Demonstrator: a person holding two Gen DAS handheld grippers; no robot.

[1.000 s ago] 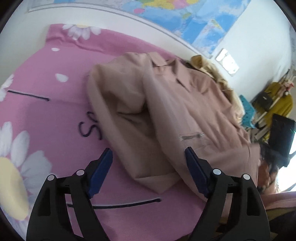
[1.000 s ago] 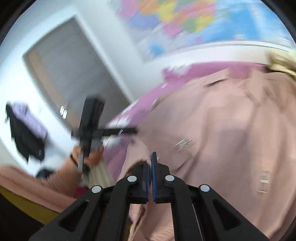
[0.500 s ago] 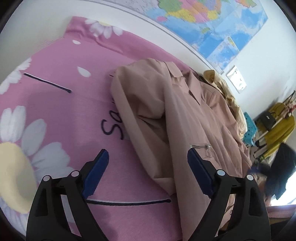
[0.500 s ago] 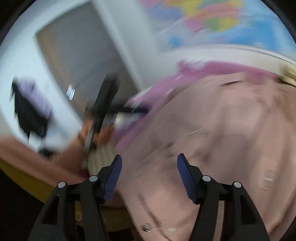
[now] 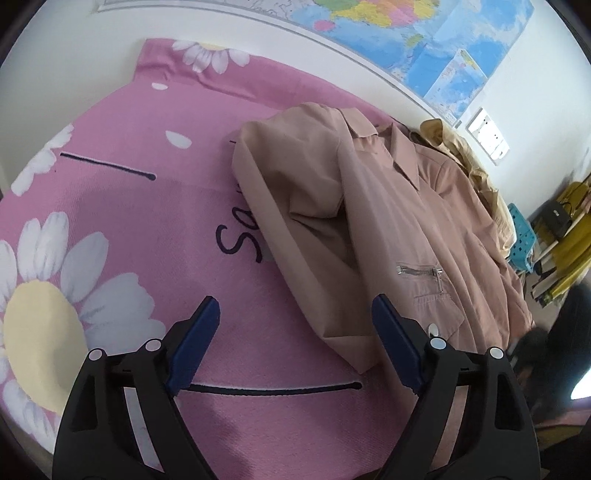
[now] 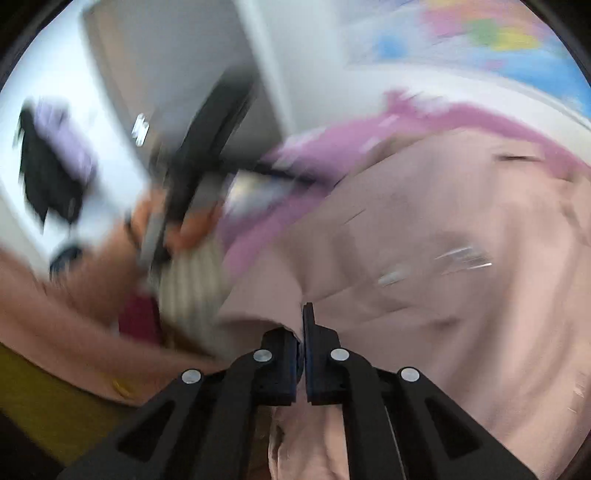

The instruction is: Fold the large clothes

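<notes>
1. Two claws on show, and between them one big dusty-pink jacket (image 5: 388,206) spread across a pink daisy-print blanket (image 5: 122,206).
2. Left claw (image 5: 295,339) hangs wide open over the blanket, blue pads well apart, nothing between them; the jacket's lower hem corner lies just ahead of its right-hand finger.
3. Look at the jacket in the left wrist view: collar (image 5: 373,136) towards the wall, one sleeve (image 5: 295,206) folded in across the front, a silver zip pocket (image 5: 419,271) lower down on the chest panel.
4. Black lettering and black lines are printed on the blanket, partly tucked under the jacket's edge.
5. Over to the right claw (image 6: 303,332): jaws closed right up, and a fold of the pink fabric (image 6: 406,314) comes up between the pads, so it has the jacket pinched at its near edge. That picture is heavily blurred.
6. In that same view a hand (image 6: 177,229) grips the other tool's handle at the left, above the blanket's edge.
7. Behind it all, a world map (image 5: 424,33) on the white wall, a tan garment (image 5: 476,170) heaped beyond the jacket, and yellow clothing (image 5: 569,236) at the far right.
</notes>
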